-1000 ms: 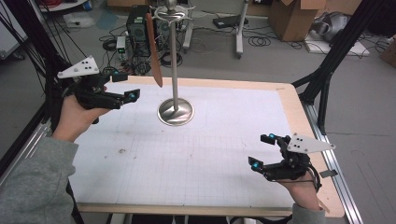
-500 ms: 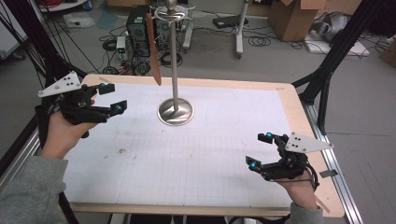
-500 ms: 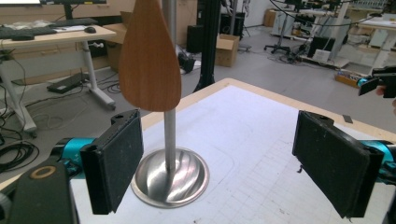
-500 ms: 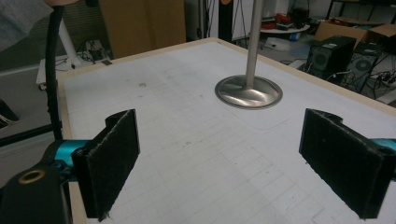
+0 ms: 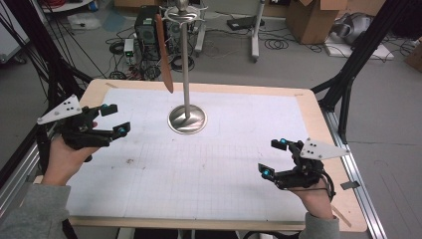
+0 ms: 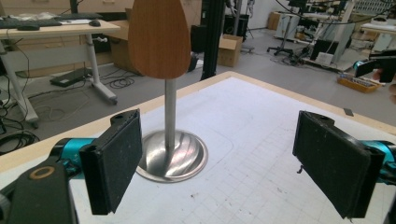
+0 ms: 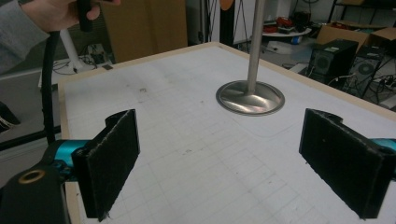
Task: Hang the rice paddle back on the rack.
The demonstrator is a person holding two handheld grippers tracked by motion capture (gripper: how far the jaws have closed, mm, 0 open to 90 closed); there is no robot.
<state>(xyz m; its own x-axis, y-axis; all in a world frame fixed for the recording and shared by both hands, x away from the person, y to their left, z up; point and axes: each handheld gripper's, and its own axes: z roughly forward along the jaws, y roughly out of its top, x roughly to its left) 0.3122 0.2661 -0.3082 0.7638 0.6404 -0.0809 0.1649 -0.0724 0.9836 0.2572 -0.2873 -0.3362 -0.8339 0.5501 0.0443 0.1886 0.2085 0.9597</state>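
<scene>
Left gripper (image 5: 112, 119) is hovering with jaws wide apart, gripping nothing. Ahead of it the metal stand (image 5: 187, 118) is standing, wooden spatula (image 5: 164, 55) hanging from its top, handle cut off in the left gripper view. Right gripper (image 5: 275, 157) is sitting well apart from the stand, also spread and empty.

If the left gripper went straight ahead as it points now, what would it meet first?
Probably the stand: the left gripper is open and aimed at its pole and base, with bare table between. Depth is uncertain.
</scene>
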